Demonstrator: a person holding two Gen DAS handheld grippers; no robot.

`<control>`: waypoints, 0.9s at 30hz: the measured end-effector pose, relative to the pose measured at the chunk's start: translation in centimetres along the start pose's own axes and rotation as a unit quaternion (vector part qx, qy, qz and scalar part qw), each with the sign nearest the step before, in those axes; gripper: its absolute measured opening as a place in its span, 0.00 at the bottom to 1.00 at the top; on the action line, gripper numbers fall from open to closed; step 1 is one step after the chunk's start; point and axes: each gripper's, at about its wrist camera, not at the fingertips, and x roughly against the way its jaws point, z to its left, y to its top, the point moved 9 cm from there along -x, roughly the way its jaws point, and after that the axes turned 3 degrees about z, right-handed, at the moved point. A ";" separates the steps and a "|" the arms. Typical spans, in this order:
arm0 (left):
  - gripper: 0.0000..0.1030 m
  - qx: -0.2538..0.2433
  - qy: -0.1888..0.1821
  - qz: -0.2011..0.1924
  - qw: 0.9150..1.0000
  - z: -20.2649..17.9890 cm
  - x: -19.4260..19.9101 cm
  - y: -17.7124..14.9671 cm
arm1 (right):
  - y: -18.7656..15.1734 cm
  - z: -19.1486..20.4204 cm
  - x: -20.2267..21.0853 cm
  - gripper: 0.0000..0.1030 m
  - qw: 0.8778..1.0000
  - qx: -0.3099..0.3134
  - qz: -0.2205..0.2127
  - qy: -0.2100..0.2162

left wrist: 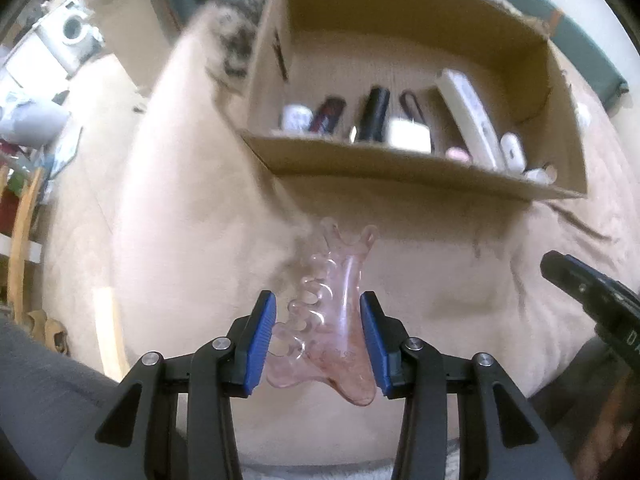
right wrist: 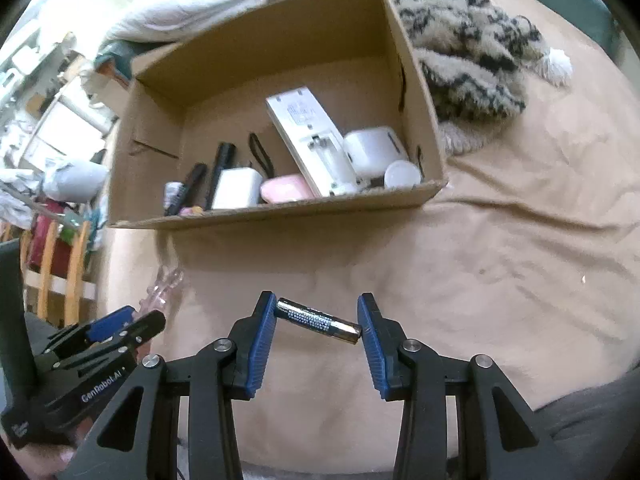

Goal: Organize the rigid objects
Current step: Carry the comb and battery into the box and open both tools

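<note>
Okay, left gripper (left wrist: 318, 336) clamps a translucent pink hair claw clip (left wrist: 328, 312) between its blue pads (left wrist: 262, 344), the clip's prongs pointing toward 12 o'clock over the tan bedsheet (left wrist: 460, 280). Right gripper (right wrist: 318, 332) pinches a battery (right wrist: 320, 320) end to end, slightly tilted, with both tips touching the pads (contact looks light). In the right wrist view the left gripper sits at 8 o'clock. Farther out at 12 o'clock, an open cardboard box (right wrist: 280, 212) rests on the sheet, holding a white remote (right wrist: 308, 140), white charger (right wrist: 236, 188), pink case (right wrist: 286, 190) and black flashlight (right wrist: 220, 168). A striped fuzzy blanket (right wrist: 460, 40) lies at 1 o'clock, beside the box.
</note>
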 end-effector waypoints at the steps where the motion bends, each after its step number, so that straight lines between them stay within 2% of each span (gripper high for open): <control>1: 0.38 0.002 0.001 -0.013 1.000 0.2 0.9 0.1 | 0.3 -0.1 0.6 0.42 1.000 0.004 -0.008 0.003; 5: 0.38 0.005 0.012 -0.067 0.998 0.4 4.1 1.0 | 1.9 0.4 2.5 0.42 0.998 0.022 -0.059 -0.001; 7: 0.38 0.005 0.018 -0.097 0.995 0.4 5.6 1.7 | 2.8 0.9 3.3 0.42 0.996 0.022 -0.081 0.012; 11: 0.38 0.003 0.020 -0.141 0.990 0.5 8.1 4.1 | 5.1 2.7 3.1 0.42 0.993 0.039 -0.107 0.012; 20: 0.38 -0.003 0.018 -0.179 0.984 -0.5 10.4 10.7 | 10.8 3.3 3.8 0.42 0.989 0.050 -0.138 0.017; 27: 0.38 -0.008 0.024 -0.187 0.982 -1.3 9.2 14.7 | 13.8 2.9 1.2 0.42 0.991 0.034 -0.124 0.033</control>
